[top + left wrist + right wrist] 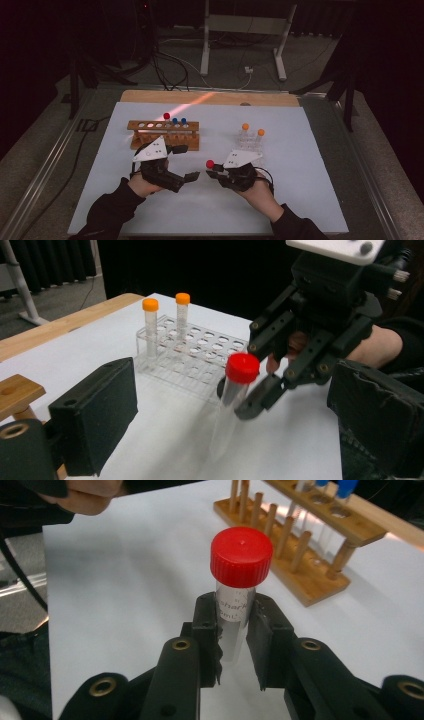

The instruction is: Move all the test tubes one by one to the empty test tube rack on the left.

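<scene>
My right gripper (214, 171) is shut on a clear tube with a red cap (209, 163), held upright just above the white table sheet. In the right gripper view both pads press the tube's printed body (235, 615) below the cap. The left gripper (186, 162) stands open a little to the tube's left, nothing between its jaws. From the left gripper view the held tube (242, 368) and the right gripper (235, 397) lie straight ahead between my own spread jaws.
A wooden rack (163, 134) behind the left gripper holds one red-capped tube (166, 116) and two blue-capped ones (179, 120). A clear plastic rack (250, 144) behind the right gripper holds two orange-capped tubes (245, 127). A wooden table edge (210, 97) runs along the back.
</scene>
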Available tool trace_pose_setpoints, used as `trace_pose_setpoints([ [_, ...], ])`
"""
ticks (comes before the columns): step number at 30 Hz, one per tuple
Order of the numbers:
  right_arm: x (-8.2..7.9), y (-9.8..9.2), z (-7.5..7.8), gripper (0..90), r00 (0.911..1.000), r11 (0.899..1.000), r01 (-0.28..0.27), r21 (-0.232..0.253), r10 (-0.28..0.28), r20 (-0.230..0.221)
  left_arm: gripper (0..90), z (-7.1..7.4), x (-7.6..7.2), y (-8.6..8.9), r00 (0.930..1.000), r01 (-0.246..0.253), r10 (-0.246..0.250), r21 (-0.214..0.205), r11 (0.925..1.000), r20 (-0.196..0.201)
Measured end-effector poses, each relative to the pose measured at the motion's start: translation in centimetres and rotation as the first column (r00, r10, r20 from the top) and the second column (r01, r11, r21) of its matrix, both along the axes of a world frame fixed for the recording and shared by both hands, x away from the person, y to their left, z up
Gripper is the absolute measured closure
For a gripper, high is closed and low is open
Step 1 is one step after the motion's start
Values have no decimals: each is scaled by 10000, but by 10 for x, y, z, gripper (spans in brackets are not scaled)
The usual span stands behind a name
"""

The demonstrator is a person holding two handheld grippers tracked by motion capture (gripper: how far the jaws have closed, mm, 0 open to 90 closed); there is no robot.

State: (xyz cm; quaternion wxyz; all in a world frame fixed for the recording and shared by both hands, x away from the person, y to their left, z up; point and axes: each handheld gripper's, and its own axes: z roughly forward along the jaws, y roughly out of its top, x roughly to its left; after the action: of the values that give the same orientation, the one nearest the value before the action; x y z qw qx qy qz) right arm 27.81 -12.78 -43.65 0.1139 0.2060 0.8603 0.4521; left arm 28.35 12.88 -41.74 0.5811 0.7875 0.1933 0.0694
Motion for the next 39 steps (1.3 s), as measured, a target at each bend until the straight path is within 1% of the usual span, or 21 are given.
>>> trace_pose_setpoints([
  [3, -1, 4, -3, 748, 9999, 9999, -116, -96, 115, -81, 152, -4, 0, -3, 9999, 110, -110, 35, 9999, -5],
  [5, -2, 5, -4, 748, 9998, 9998, -158, -121, 157, -85, 173, -5, 0, -5, 9999, 121, -121, 71, 9999, 25],
  [7, -2, 6, -4, 748, 9997, 9998, -202, -88, 201, -155, 245, -7, -1, -6, 9999, 113, -114, 79, 9999, 128],
  [8, -2, 7, -4, 748, 9997, 9997, -213, -80, 212, -149, 259, -8, -1, -7, 9997, 106, -108, 101, 9999, 206],
  [9, -3, 7, -4, 748, 9996, 9997, -244, -88, 242, -143, 302, -9, -1, -8, 9992, 58, -64, 143, 9999, 401],
  [10, -3, 8, -4, 747, 9996, 9996, -257, -89, 256, -145, 342, -11, -1, -8, 9990, 96, -103, 173, 9998, 434],
  [11, -4, 9, -4, 748, 9995, 9996, -262, -84, 260, -149, 360, -13, 0, -9, 9993, 97, -104, 197, 9998, 350],
  [12, -4, 9, -4, 748, 9995, 9996, -275, -67, 274, -165, 384, -14, 0, -10, 9992, 118, -127, 231, 9997, 375],
  [14, -4, 9, -4, 748, 9995, 9996, -273, -81, 272, -169, 438, -16, -1, -13, 9988, 178, -198, 432, 9989, 452],
  [16, -3, 9, -4, 748, 9994, 9996, -281, -88, 279, -188, 485, -17, -2, -15, 9982, 238, -266, 511, 9984, 542],
  [18, -3, 9, -4, 748, 9993, 9995, -297, -96, 295, -214, 514, -18, -3, -18, 9974, 249, -292, 663, 9975, 653],
  [19, -3, 9, -4, 748, 9993, 9995, -300, -96, 298, -207, 526, -19, -4, -19, 9966, 184, -243, 745, 9971, 790],
  [20, -3, 9, -4, 747, 9992, 9995, -314, -106, 311, -232, 545, -19, -4, -20, 9960, 247, -312, 786, 9966, 833],
  [21, -3, 9, -4, 748, 9992, 9994, -322, -119, 319, -245, 559, -20, -4, -21, 9953, 188, -268, 863, 9961, 929],
  [24, -3, 10, -5, 748, 9991, 9993, -339, -132, 335, -266, 600, -21, -4, -23, 9939, 225, -335, 1047, 9942, 1051],
  [25, -3, 10, -5, 747, 9990, 9993, -344, -130, 341, -293, 609, -22, -4, -24, 9941, 282, -391, 1066, 9939, 1015],
  [27, -3, 10, -5, 748, 9990, 9994, -325, -116, 321, -299, 635, -22, -5, -25, 9934, 256, -381, 1151, 9930, 1082],
  [31, -2, 10, -5, 748, 9991, 9995, -294, -121, 290, -294, 700, -22, -5, -27, 9928, 336, -465, 1160, 9927, 1104],
  [33, -2, 9, -5, 747, 9992, 9995, -276, -155, 271, -277, 705, -22, -5, -28, 9931, 338, -469, 1203, 9922, 1078],
  [38, -2, 9, -4, 737, 9994, 9997, -215, -80, 213, -270, 713, -20, -4, -27, 9935, 316, -439, 1157, 9928, 1053],
  [39, -2, 9, -4, 713, 9996, 9998, -178, -25, 177, -225, 715, -19, -4, -26, 9938, 296, -413, 1120, 9933, 1030],
])
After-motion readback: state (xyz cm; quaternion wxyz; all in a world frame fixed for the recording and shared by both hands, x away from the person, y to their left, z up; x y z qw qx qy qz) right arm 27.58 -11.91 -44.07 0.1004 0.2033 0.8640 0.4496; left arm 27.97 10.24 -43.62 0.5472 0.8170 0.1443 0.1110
